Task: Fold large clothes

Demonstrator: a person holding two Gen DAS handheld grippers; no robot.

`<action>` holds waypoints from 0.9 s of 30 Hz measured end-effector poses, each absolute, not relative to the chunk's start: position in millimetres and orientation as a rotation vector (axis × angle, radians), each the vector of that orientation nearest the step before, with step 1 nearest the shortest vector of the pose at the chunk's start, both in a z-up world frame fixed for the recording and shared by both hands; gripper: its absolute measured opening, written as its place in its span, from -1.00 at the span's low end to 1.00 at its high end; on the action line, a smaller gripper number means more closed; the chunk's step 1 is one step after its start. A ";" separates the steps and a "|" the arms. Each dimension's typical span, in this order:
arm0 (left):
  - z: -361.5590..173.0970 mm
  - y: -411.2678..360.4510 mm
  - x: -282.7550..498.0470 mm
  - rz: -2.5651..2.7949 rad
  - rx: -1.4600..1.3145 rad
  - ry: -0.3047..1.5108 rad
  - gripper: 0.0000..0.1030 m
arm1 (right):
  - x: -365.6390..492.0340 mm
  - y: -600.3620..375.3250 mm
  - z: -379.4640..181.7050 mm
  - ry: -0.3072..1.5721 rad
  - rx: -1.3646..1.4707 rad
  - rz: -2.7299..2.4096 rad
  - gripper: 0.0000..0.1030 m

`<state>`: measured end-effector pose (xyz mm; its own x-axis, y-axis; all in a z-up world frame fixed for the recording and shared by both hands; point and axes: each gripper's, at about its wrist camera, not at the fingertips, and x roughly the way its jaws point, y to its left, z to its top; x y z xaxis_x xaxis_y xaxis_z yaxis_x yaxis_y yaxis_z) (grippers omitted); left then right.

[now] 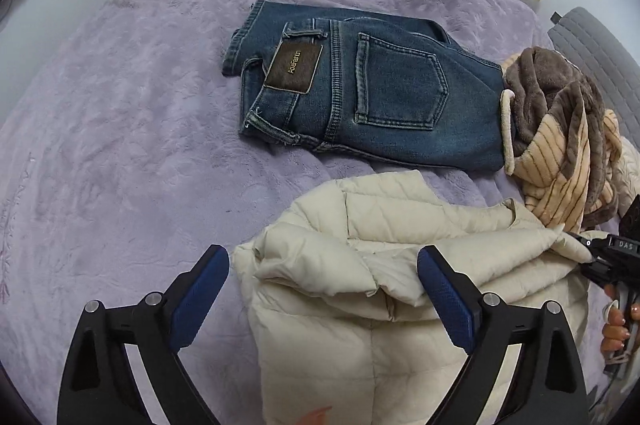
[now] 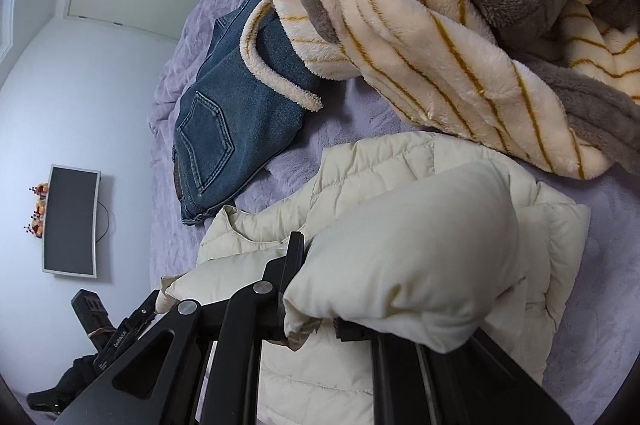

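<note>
Your bed (image 1: 100, 113), under its lilac blanket, fills the space ahead of both pairs of fingers. The cream puffer jacket (image 1: 360, 285) lies on it, directly beneath your left gripper (image 1: 323, 291), whose blue-padded fingers (image 1: 200, 289) stand spread wide, released, pressing on nothing. Beyond them lie the folded jeans (image 1: 360, 85), with the striped fleece robe (image 1: 560, 145) to their right. Your right gripper (image 2: 316, 285) has its fingers clenched on a puffy fold of that jacket.

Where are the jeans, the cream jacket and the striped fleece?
jeans (image 1: 396, 85): left wrist view, back pocket.
jacket (image 1: 360, 325): left wrist view, quilted body.
fleece (image 2: 420, 37): right wrist view, striped cream side.
</note>
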<state>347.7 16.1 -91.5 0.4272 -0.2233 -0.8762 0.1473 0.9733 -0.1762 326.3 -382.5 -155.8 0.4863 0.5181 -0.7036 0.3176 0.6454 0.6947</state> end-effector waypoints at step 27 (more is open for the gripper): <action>-179.0 -10.3 407.0 -0.139 -0.118 1.148 0.46 | 364.5 -384.2 -197.8 1.147 0.569 -0.031 -0.70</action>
<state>407.0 -10.3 -179.0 0.4038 -0.1705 -0.8988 0.0493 0.9851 -0.1647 364.5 -384.2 -197.8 0.4273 0.2606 -0.8657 0.3071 0.8588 0.4101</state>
